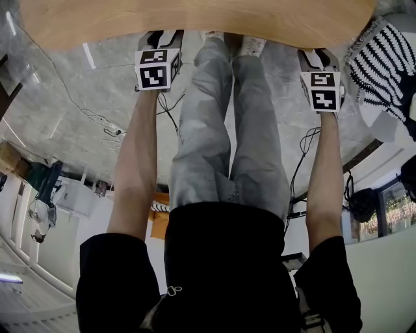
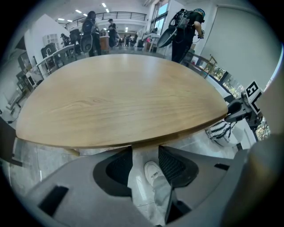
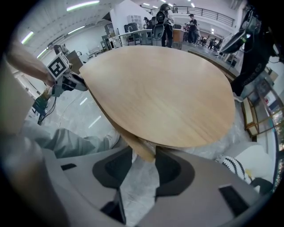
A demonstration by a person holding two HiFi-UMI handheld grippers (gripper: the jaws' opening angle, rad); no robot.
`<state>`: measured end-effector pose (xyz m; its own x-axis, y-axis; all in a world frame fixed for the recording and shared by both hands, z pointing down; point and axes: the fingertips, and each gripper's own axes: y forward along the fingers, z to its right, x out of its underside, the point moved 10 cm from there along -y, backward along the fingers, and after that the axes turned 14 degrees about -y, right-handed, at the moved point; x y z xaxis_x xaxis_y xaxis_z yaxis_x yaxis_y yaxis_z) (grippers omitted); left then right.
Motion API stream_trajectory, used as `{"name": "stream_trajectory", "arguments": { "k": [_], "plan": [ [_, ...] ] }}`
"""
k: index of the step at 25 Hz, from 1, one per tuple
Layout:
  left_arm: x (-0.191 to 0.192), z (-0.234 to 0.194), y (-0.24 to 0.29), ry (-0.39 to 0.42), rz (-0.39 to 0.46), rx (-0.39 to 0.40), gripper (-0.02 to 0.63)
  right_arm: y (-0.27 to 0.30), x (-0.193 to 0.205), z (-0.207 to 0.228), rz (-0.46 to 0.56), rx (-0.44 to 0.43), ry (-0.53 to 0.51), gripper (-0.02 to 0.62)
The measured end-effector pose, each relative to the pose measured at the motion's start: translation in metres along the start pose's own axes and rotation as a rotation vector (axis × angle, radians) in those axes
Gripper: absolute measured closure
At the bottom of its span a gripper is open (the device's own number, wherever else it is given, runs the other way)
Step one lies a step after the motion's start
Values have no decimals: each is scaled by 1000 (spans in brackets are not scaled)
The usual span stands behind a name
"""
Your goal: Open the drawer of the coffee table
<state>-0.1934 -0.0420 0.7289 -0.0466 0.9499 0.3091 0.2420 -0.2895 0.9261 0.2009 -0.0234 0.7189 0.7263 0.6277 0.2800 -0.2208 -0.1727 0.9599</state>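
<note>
The coffee table (image 1: 195, 19) has a rounded light-wood top (image 2: 120, 97) (image 3: 168, 93). Both grippers point down at its near edge. My left gripper (image 1: 160, 40) (image 2: 145, 148) is open just in front of the rim, with only the floor and a white shoe (image 2: 153, 170) showing between its fingers. My right gripper (image 1: 318, 55) (image 3: 144, 150) is at the rim further right. The end of a lower wooden strip (image 3: 141, 148) under the top lies between its fingers, with a gap on the left side. No drawer handle shows in any view.
The person's legs in grey trousers (image 1: 227, 130) and white shoes (image 1: 250, 44) stand between the two grippers. A black-and-white striped cushion (image 1: 383, 65) (image 3: 235, 166) lies on the marble floor to the right. Cables (image 1: 104, 120) trail on the left. People stand beyond the table.
</note>
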Motion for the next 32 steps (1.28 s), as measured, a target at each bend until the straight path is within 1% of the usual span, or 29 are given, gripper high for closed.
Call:
{"name": "stream_trajectory", "arguments": {
  "k": [8, 13, 25, 32],
  "plan": [
    [19, 0, -10, 9, -43, -6, 436, -4, 10, -17, -39, -37, -23, 443],
    [34, 0, -18, 20, -85, -12, 449, -8, 17, -31, -67, -59, -25, 443],
    [80, -2, -40, 29, -198, -32, 461, -18, 39, -77, -129, -152, -57, 448],
    [96, 1, -44, 13, -240, -48, 464, -20, 49, -91, -158, -187, -57, 449]
  ]
}}
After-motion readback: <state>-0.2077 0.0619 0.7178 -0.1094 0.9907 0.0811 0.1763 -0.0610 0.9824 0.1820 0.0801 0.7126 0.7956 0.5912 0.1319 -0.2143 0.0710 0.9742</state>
